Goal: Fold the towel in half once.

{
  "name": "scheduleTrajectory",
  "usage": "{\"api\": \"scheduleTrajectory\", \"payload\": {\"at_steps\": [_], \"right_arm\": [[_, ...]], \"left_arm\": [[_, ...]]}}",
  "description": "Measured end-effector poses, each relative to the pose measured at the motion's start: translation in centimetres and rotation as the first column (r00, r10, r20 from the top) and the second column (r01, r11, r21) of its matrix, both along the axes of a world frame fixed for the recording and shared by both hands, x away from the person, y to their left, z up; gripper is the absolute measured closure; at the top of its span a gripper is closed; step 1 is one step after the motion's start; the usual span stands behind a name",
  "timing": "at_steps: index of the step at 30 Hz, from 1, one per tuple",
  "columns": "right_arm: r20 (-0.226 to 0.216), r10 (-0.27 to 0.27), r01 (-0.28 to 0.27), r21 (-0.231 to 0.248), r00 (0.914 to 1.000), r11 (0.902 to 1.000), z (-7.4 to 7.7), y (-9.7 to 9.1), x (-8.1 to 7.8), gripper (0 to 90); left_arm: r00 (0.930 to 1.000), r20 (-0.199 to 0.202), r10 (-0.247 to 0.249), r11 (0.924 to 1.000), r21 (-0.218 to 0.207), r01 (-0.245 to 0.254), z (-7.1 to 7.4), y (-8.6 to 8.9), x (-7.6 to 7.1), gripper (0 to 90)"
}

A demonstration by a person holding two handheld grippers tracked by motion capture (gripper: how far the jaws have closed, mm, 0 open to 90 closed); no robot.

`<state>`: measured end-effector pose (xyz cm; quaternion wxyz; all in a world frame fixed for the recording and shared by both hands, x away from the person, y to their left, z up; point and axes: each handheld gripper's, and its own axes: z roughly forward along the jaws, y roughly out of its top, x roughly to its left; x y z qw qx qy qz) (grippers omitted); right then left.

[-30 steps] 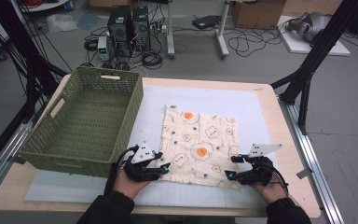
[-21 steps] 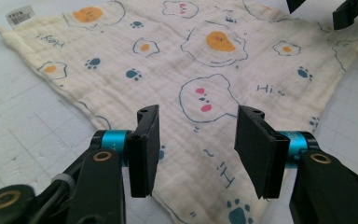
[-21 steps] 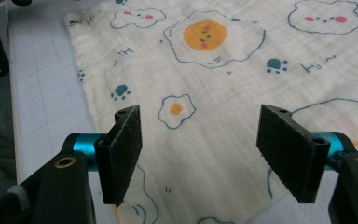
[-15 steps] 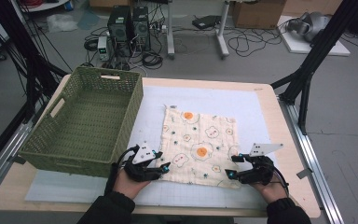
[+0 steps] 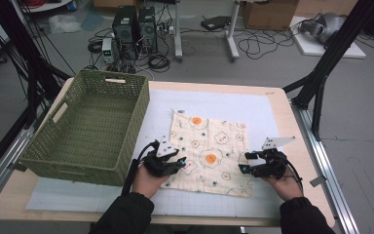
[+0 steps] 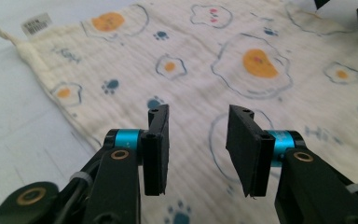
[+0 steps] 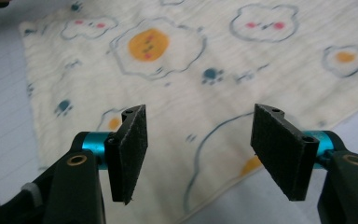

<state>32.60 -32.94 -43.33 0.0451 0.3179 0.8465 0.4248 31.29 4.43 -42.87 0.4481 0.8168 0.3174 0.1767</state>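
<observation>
The cloth (image 5: 209, 152) lay flat on the white mat (image 5: 253, 109), right of the green basket (image 5: 90, 124). My left claw (image 6: 196, 140) hung over its near left edge, jaws apart and just closing, nothing gripped. My right claw (image 7: 199, 149) hovered over its near right corner, also narrowing, with only air between the pads.

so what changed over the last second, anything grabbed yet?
Both hands slid inward over the cloth: the left gripper moved right onto its near left part, the right gripper moved left over its right edge. Both sets of jaws have just been closing, but the gripper views show the pads apart above flat fabric, so nothing is held. The cloth and the green basket stayed put.
</observation>
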Motion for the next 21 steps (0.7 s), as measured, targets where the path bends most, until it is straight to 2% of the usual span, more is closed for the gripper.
{"api": "scheduleTrajectory", "payload": {"at_steps": [3, 5, 7, 11, 13, 14, 15, 16, 18, 19, 21], "right_arm": [[0.008, -0.019, 0.019, -0.023, 0.9998, 0.9996, 0.9, -0.3, 1.8, 36.6], [0.023, -0.033, 0.034, -0.039, 0.9992, 0.9987, 1.9, -0.6, 3.1, 37.1], [0.033, -0.043, 0.044, -0.032, 0.9985, 0.9985, 2.7, -0.8, 4.1, 38.2], [0.049, -0.077, 0.079, -0.049, 0.9959, 0.9957, 3.3, -1.0, 6.3, 42.6], [0.040, -0.106, 0.107, -0.042, 0.9936, 0.9933, 2.8, -1.1, 7.1, 43.6], [0.021, -0.116, 0.117, -0.051, 0.9930, 0.9918, 2.3, -1.1, 7.5, 44.3], [0.012, -0.118, 0.119, -0.063, 0.9929, 0.9909, 1.8, -0.9, 7.7, 46.2], [0.020, -0.118, 0.119, -0.071, 0.9929, 0.9904, 1.6, -0.8, 7.8, 47.4], [0.023, -0.131, 0.132, -0.067, 0.9911, 0.9889, 1.1, -0.7, 8.0, 48.8], [0.014, -0.138, 0.138, -0.064, 0.9904, 0.9883, 0.8, -0.6, 8.2, 49.9], [0.010, -0.161, 0.162, -0.091, 0.9869, 0.9827, 0.3, -0.3, 8.5, 51.7]], "left_arm": [[0.9996, -0.013, 0.025, 0.9996, 0.010, -0.025, 0.7, -0.6, 1.3, 64.0], [0.9988, 0.002, 0.049, 0.9987, 0.014, -0.049, 1.3, -0.9, 2.2, 65.7], [0.9960, 0.014, 0.089, 0.9960, -0.007, -0.089, 1.8, -0.9, 3.1, 66.6], [0.9886, 0.003, 0.150, 0.9885, 0.017, -0.150, 1.5, -0.9, 4.7, 66.4], [0.9809, -0.002, 0.194, 0.9806, 0.027, -0.194, 1.0, -0.7, 5.5, 66.3], [0.9757, -0.023, 0.218, 0.9759, 0.022, -0.217, 0.8, -0.5, 5.9, 66.8], [0.9724, -0.023, 0.232, 0.9724, 0.030, -0.232, 0.7, -0.4, 6.1, 67.4], [0.9662, -0.014, 0.257, 0.9651, 0.054, -0.256, 0.5, -0.2, 6.3, 68.0], [0.9580, -0.040, 0.284, 0.9574, 0.068, -0.281, 0.1, 0.1, 6.8, 68.2], [0.9495, -0.041, 0.311, 0.9482, 0.081, -0.307, -0.2, 0.3, 7.0, 68.1], [0.9418, -0.055, 0.332, 0.9419, 0.074, -0.328, -0.5, 0.6, 7.4, 67.8]]}}
